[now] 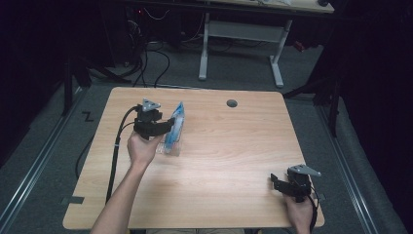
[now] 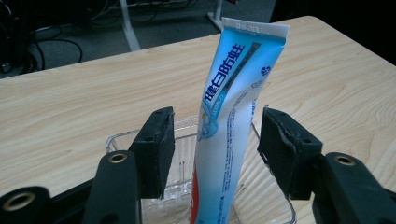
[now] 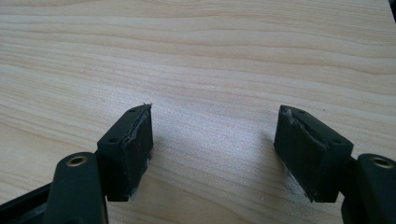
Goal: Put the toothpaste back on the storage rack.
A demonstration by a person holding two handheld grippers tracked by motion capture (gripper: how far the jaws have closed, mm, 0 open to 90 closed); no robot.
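Left side of bench (image 1: 229, 161): 1 left hand-held gripper (image 1: 165, 127), held in the person's left hand (image 1: 142, 147), black cable (image 1: 116, 156) trailing back toward the near edge. Its jaws stand wide, 1 on each side of 1 blue-and-white tube (image 2: 224, 126), neither pad touching it in the left gripper view. The tube stands tilted, crimped end up, its lower end inside 1 clear plastic tray (image 2: 140, 140) resting on the wood. Centre: bare wood, 1 grey cable port (image 1: 232, 103) near the far edge. Right, near corner: 1 right hand-held gripper (image 1: 275, 181), well apart from the tube, jaws wide with nothing between them, low over bare wood. Beyond the bench: 1 white-legged desk (image 1: 243, 34) and loose cables on the floor (image 1: 185, 68)
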